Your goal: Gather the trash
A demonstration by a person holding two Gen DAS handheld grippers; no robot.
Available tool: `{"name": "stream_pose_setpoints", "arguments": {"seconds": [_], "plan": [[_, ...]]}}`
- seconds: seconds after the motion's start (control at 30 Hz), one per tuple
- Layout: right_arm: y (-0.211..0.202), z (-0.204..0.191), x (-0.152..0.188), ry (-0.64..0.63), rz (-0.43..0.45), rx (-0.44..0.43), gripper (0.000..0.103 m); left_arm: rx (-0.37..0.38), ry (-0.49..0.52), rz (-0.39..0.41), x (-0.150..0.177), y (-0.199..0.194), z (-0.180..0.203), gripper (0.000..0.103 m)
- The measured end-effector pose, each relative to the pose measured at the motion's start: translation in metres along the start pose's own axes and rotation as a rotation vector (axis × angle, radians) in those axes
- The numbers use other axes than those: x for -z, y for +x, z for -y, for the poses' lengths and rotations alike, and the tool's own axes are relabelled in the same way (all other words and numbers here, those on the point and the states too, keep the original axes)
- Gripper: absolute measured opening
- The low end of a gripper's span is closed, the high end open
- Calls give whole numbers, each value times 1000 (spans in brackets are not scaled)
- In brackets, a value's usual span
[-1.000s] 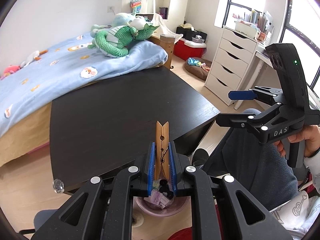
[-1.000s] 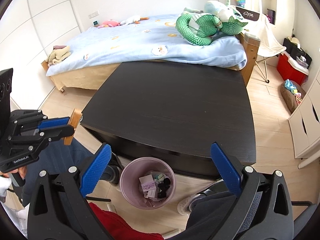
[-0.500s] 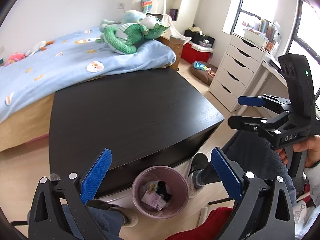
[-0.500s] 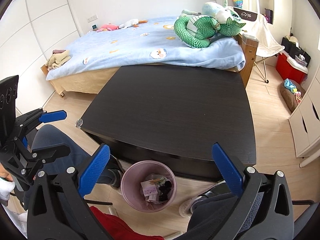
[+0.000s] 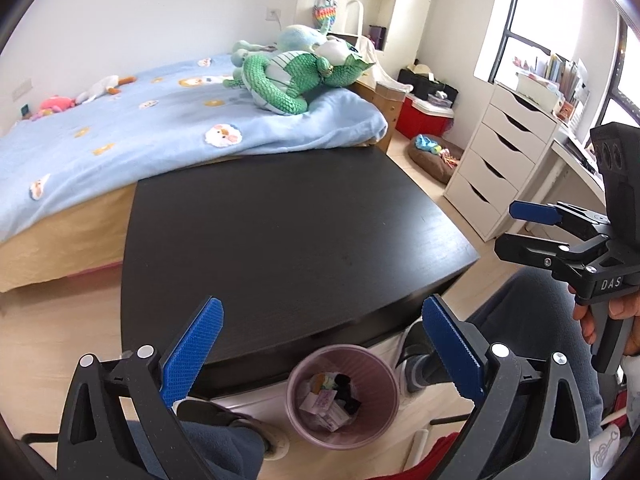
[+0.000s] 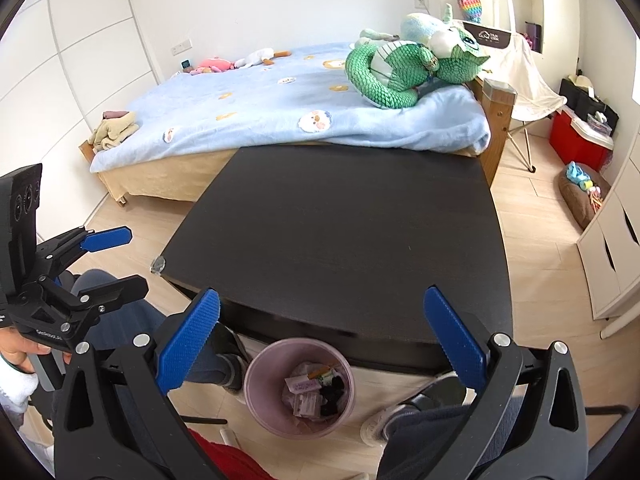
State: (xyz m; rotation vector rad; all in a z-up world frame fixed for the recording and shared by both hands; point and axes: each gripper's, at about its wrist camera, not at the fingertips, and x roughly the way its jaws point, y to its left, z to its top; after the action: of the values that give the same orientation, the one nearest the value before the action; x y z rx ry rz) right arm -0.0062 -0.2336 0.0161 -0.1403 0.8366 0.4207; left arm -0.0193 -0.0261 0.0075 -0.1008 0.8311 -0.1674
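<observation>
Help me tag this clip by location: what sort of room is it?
Most likely a child's bedroom: a bed with a blue blanket carries a green plush dragon, a white chest of drawers stands by the window, and a pink waste bin sits beside a dark table.

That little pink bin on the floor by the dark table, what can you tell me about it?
The small round pale pink waste bin looks like plastic, slightly tapered, with no lid. It stands upright on the light wooden floor, just in front of the black table and partly under its near edge. Inside lies a loose heap of trash: white and pinkish paper wrappers, something black, a bit of yellow and green. It is roughly half full. Neither pair of blue-padded fingers touches it; a shoe sits close on each side.
</observation>
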Motion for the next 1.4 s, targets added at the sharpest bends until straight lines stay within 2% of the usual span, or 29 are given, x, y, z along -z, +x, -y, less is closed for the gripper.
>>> {"name": "stream_pose_setpoints", "arguments": {"seconds": [0.23, 0.5, 1.4], "plan": [[15, -2, -25, -11, 9, 10, 100, -26, -30, 7, -22, 11, -16, 96], [37, -3, -51, -24, 6, 8, 100, 0, -63, 2, -41, 28, -30, 97], [53, -3, -53, -32, -33, 11, 100, -6, -64, 33, -47, 31, -29, 97]]}}
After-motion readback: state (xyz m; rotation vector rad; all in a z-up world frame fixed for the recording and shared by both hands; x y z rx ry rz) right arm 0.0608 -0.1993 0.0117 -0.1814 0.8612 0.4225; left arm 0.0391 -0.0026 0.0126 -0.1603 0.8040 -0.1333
